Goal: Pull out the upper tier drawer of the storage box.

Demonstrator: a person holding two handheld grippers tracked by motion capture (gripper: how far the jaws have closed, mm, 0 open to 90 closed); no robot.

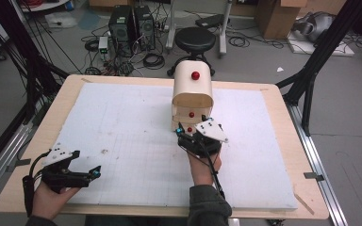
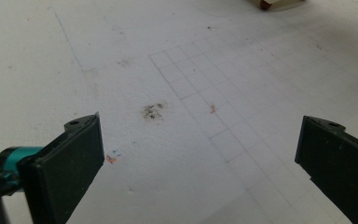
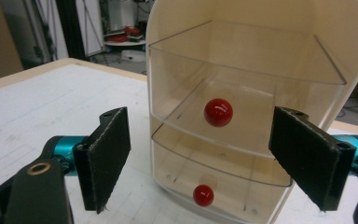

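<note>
The right gripper (image 3: 200,158), jaws standing wide apart, is facing the upper red knob (image 3: 218,112) of the small drawer cabinet (image 1: 192,94) at mid-surface; closing off-centre is likely to slip off the round knob or shove the light cabinet backward. The left gripper (image 1: 82,175), also spread apart, is idling near the surface's (image 1: 122,132) near-left edge, with open room all around.

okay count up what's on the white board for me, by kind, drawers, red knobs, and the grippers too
Drawer cabinet: 1
Clear drawers: 2, upper and lower
Red knobs: 3, one on top, one on each drawer
Hand-held grippers: 2, left and right, both open
Total: 8
</note>
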